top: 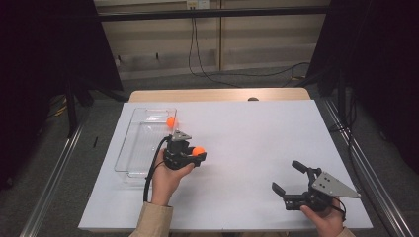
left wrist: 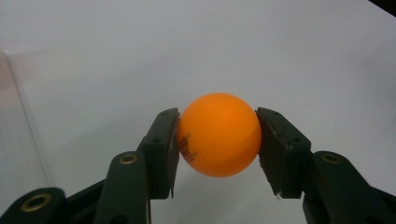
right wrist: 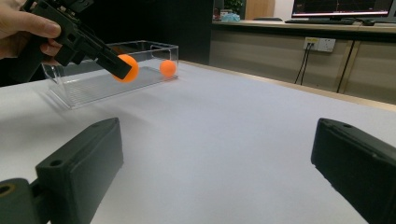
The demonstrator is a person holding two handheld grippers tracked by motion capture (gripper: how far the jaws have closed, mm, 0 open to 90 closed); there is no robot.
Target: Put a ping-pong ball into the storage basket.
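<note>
My left gripper [top: 196,154] sits left of centre in the high view, its jaws clamped on one orange ball [left wrist: 218,134] that is held above the white table [top: 257,148]. Just to its left lies a clear tray [top: 136,143] with a second ball [top: 171,121] at its far end. That makes two balls and one tray. My right gripper [top: 286,177], lower right, gapes wide and empty, well apart.

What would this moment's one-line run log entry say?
left gripper: shut on orange ball | right gripper: open | second ball: in clear tray
</note>
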